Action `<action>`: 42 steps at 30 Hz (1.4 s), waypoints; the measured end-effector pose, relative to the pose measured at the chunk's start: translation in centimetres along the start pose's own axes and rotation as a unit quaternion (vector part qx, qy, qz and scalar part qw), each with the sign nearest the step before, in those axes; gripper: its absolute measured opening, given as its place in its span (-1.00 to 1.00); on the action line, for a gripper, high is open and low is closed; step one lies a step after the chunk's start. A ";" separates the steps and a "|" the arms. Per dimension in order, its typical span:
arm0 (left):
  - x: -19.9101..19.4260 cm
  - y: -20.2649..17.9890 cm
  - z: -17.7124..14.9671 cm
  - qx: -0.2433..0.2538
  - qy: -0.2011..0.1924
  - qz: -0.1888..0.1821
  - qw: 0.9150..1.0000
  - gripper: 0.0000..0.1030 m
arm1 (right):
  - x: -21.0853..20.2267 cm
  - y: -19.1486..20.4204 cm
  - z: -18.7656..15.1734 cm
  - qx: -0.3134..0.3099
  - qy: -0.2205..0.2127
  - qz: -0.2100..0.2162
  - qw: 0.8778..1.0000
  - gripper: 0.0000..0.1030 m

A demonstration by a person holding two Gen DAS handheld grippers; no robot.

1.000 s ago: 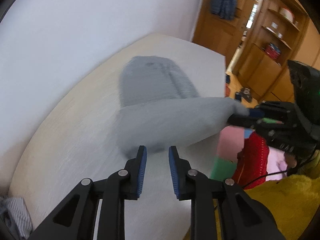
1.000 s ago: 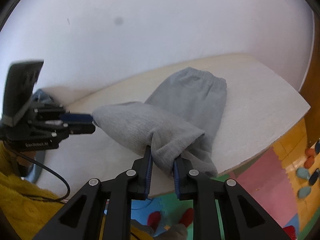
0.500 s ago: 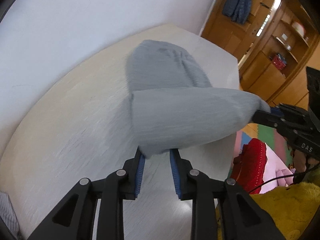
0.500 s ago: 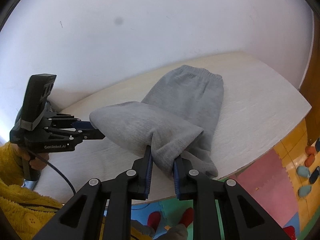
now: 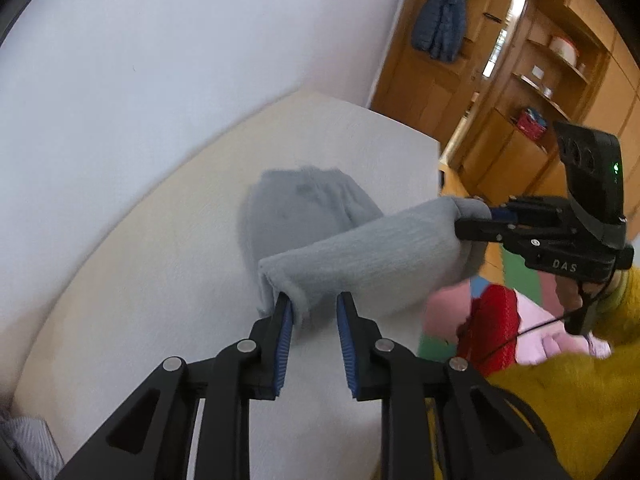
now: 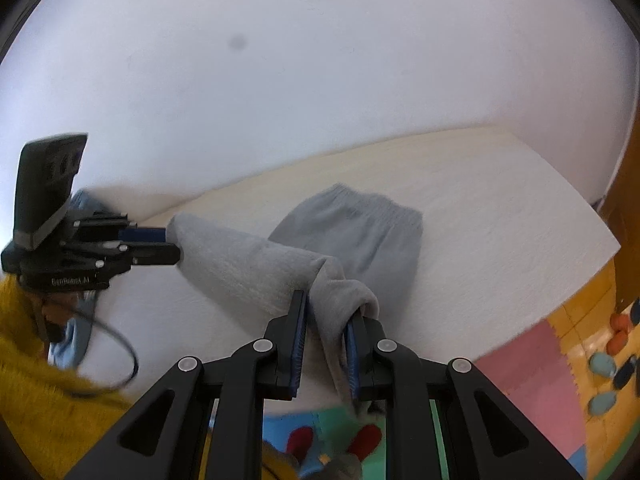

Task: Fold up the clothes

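Both hand-held grippers, left (image 5: 313,312) and right (image 6: 327,326), have carried the soft grey knit trousers' (image 6: 360,236) leg end higher. Each is clamped on a corner; the waistband rests on the pale worktop (image 6: 520,216), so the fold is mid-carry.

Plain grey sweatpants (image 5: 372,256) on a cream table (image 5: 160,264); black claws (blue pads (image 5: 285,344)); mustard-yellow sleeve (image 6: 36,392).

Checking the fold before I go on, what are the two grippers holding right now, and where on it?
Both hold the gray pants by the leg end: left gripper on one corner, right gripper on the other.
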State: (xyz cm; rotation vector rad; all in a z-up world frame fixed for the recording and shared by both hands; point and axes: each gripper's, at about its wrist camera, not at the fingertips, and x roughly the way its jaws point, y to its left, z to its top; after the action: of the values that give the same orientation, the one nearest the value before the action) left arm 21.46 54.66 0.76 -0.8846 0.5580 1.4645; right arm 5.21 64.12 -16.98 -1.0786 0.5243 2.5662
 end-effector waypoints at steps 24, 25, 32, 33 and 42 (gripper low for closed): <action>12.6 1.3 3.9 -0.049 0.056 0.023 0.997 -0.56 | 10.7 -1.9 0.8 0.040 0.062 -0.074 0.995 -0.38; 12.7 1.3 4.0 -0.049 0.057 0.025 0.997 -0.56 | 10.8 -2.3 0.9 0.052 0.063 -0.070 0.994 -0.37; 12.3 0.7 3.4 -0.054 0.066 0.031 0.996 -0.57 | 7.1 -2.5 0.9 0.072 0.042 -0.055 0.995 -0.21; 12.2 0.6 3.2 -0.058 0.068 0.030 0.996 -0.55 | 7.1 -2.5 0.6 0.071 0.044 -0.054 0.995 -0.10; 11.1 0.0 2.6 -0.072 0.075 0.024 0.994 -0.52 | 7.9 -3.4 1.0 0.063 0.069 -0.056 0.994 -0.09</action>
State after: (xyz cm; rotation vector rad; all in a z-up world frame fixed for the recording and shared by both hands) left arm 21.75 63.38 -6.51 -1.1075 0.5930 1.5039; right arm 0.70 68.62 -22.84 -1.2105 0.6308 2.3402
